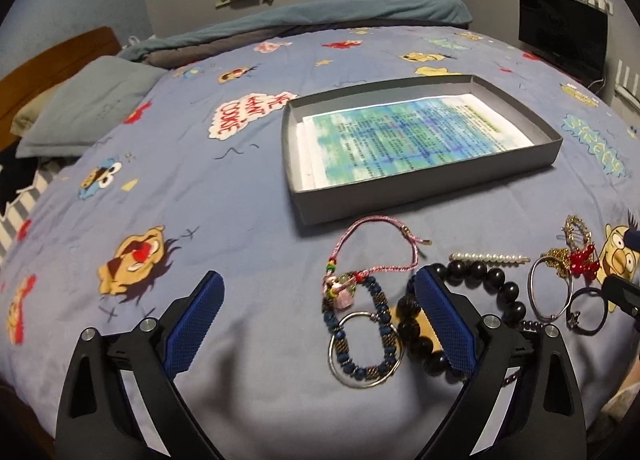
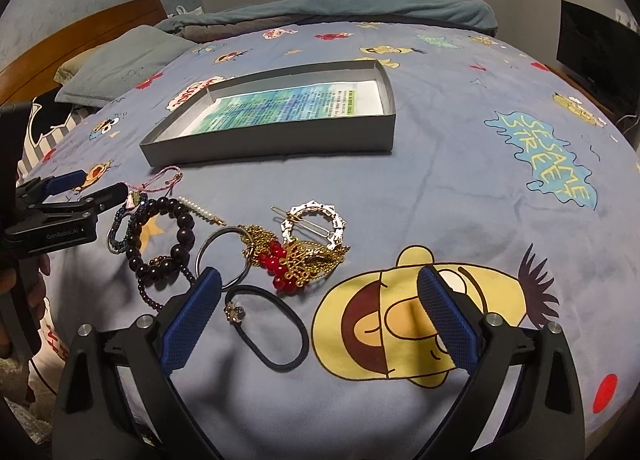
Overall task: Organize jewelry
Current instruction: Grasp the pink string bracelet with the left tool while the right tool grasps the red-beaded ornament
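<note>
On the blue cartoon bedspread (image 1: 248,195), just before the grey tray (image 1: 424,191), a row of scattered jewelry. Left gripper (image 1: 316,320) released, jaws spread wide, hovering low, holding nothing. Between them in the left wrist view: pink cord bracelet (image 1: 372,244), blue beaded bracelet (image 1: 360,344) over a thin metal ring (image 1: 362,352), with the black bead bracelet (image 1: 484,284) partly hidden behind one blue pad. Right gripper (image 2: 320,316) likewise released and empty. Clear only from the right wrist: black hair tie (image 2: 276,328) between the pads, red bead cluster (image 2: 280,264), gold chain pile (image 2: 312,256), round silver clip (image 2: 316,223). Pearl hair pin (image 2: 198,209) beside the black beads.
</note>
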`<move>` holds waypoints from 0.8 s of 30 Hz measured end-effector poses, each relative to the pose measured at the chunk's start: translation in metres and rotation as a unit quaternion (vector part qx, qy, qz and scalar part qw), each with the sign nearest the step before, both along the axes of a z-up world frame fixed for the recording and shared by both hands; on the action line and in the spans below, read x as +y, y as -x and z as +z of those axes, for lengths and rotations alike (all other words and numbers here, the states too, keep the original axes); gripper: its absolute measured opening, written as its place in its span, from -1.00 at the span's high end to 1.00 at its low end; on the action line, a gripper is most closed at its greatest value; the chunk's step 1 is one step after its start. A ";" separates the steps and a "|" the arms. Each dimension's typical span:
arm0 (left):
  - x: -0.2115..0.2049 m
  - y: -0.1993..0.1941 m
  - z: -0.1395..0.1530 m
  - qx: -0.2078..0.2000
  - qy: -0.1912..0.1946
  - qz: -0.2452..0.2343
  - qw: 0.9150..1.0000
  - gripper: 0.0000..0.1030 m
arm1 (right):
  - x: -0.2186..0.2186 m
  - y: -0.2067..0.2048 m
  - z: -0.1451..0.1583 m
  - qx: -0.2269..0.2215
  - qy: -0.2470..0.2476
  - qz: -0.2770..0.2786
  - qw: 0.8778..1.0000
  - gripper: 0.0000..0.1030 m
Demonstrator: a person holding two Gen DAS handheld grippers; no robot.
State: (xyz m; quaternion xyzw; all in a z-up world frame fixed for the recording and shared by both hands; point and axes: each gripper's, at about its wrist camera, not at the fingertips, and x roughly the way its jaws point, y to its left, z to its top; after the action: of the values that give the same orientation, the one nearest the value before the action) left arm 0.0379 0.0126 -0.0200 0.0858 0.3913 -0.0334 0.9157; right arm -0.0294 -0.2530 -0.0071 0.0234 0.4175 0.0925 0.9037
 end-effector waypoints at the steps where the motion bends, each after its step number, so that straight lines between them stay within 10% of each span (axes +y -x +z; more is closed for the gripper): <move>1: 0.000 -0.001 -0.001 0.000 0.000 -0.001 1.000 -0.84 | 0.000 -0.001 -0.001 0.003 -0.001 0.001 1.000 -0.59; 24: -0.006 -0.001 -0.003 0.011 0.016 -0.061 0.998 0.88 | 0.004 -0.007 -0.004 -0.004 0.004 0.020 1.000 0.84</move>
State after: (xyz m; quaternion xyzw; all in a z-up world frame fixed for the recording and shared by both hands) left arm 0.0389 0.0064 -0.0229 0.0949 0.3947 -0.0966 0.9088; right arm -0.0226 -0.2492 -0.0112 0.0109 0.4146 0.1093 0.9033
